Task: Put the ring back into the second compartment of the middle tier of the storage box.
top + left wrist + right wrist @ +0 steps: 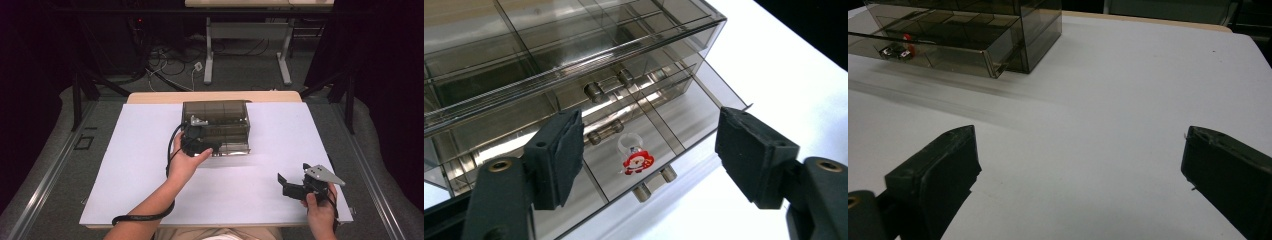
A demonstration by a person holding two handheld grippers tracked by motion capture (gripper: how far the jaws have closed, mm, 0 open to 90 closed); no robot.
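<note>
Sitting on the white tabletop (150,180), a smoky transparent drawer organizer (216,112) has its bottom drawer (659,150) pulled out. Inside one compartment of that drawer lies a small clear ring with a red Santa charm (636,159), seen between the left gripper (649,155)'s jaws, which stand wide apart and hold nothing. Small metal knobs (655,184) line the drawer front just below the ring. The right gripper (1078,175) hovers over bare tabletop, jaws also wide apart and empty, with the organizer far ahead at upper left.
</note>
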